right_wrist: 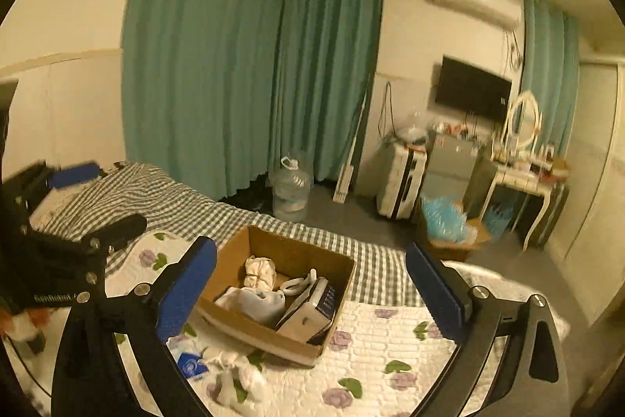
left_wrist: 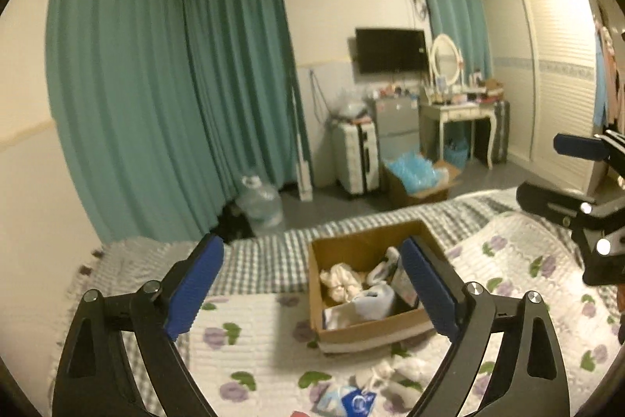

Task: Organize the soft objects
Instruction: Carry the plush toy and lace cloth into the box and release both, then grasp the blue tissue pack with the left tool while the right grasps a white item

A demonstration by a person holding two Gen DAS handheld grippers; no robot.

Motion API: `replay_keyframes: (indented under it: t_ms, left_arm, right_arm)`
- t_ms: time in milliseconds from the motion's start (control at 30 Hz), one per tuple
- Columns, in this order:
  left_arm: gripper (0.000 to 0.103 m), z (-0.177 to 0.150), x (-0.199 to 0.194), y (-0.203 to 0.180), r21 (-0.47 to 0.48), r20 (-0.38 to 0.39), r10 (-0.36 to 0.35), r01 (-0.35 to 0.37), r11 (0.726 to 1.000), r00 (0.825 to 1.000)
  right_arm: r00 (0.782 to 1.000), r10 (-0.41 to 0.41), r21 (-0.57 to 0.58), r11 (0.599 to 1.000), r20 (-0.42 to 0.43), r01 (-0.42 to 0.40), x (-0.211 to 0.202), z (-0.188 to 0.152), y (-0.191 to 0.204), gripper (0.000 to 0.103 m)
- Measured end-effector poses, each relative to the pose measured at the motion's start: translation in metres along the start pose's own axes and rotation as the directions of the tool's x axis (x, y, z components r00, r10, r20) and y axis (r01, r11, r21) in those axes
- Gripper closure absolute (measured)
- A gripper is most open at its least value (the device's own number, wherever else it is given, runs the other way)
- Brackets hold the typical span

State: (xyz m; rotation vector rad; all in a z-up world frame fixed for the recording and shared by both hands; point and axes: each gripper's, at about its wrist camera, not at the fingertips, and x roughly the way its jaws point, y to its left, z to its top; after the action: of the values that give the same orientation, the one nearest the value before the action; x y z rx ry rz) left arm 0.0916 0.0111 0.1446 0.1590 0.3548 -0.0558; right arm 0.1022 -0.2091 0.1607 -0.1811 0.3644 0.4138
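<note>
An open cardboard box (left_wrist: 371, 333) (right_wrist: 254, 331) stands on the bed's floral quilt. Inside it lie a cream cloth bundle (left_wrist: 340, 280) (right_wrist: 259, 272), a pale white-blue soft piece (left_wrist: 375, 299) (right_wrist: 258, 299) and a white packet (right_wrist: 312, 307). Loose white cloth pieces (left_wrist: 398, 374) (right_wrist: 234, 370) and a blue-white packet (left_wrist: 351, 401) (right_wrist: 189, 362) lie on the quilt in front of the box. My left gripper (left_wrist: 310, 245) (right_wrist: 101, 200) hangs open above the box's left side, with nothing between its blue pads. My right gripper (right_wrist: 310, 251) (left_wrist: 562, 170) is open and empty beside it, over the box's right side.
The floral quilt (left_wrist: 254, 339) lies over a checked sheet (right_wrist: 175, 198). On the floor beyond the bed stand a water jug (left_wrist: 261, 202), a white suitcase (left_wrist: 357, 155), a carton of blue plastic (left_wrist: 418, 178) and a dressing table (left_wrist: 461, 112). Teal curtains hang behind.
</note>
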Motion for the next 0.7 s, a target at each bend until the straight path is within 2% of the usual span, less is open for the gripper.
replay_keyframes:
  t_ms: [67, 133, 300, 400, 533, 667, 700]
  left_arm:
    - [0.009, -0.003, -0.019, 0.005, -0.010, 0.016, 0.002, -0.001, 1.000, 1.000]
    - [0.009, -0.012, -0.031, 0.008, -0.029, 0.009, -0.033, 0.033, 0.999, 0.999]
    - [0.009, -0.054, -0.032, 0.009, -0.045, -0.046, -0.035, 0.032, 0.998, 0.998]
    - [0.009, -0.090, -0.020, 0.011, -0.063, -0.097, -0.019, 0.013, 0.998, 0.995]
    - [0.009, -0.133, 0.005, 0.016, -0.157, -0.182, -0.050, 0.021, 0.987, 0.982]
    - [0.009, -0.173, 0.032, 0.006, -0.132, -0.260, -0.019, -0.016, 0.991, 0.965]
    - [0.009, -0.180, 0.037, 0.002, -0.116, -0.277, -0.013, -0.020, 0.993, 0.961]
  right_arm:
    - [1.000, 0.012, -0.005, 1.000, -0.001, -0.012, -0.016, -0.001, 0.007, 0.005]
    - [1.000, 0.009, -0.003, 1.000, -0.007, -0.009, -0.032, -0.006, 0.013, 0.005]
    - [0.999, -0.043, -0.015, 0.999, -0.007, 0.043, -0.044, -0.034, 0.027, 0.005]
    - [0.997, -0.008, 0.012, 1.000, -0.072, 0.009, -0.024, -0.064, 0.033, 0.005]
    - [0.982, 0.078, 0.070, 0.995, -0.175, -0.067, 0.027, -0.117, 0.044, 0.005]
    - [0.955, 0.117, 0.108, 0.990, -0.273, -0.091, 0.074, -0.162, 0.058, 0.007]
    - [0.946, 0.124, 0.112, 0.989, -0.299, -0.095, 0.084, -0.175, 0.063, 0.010]
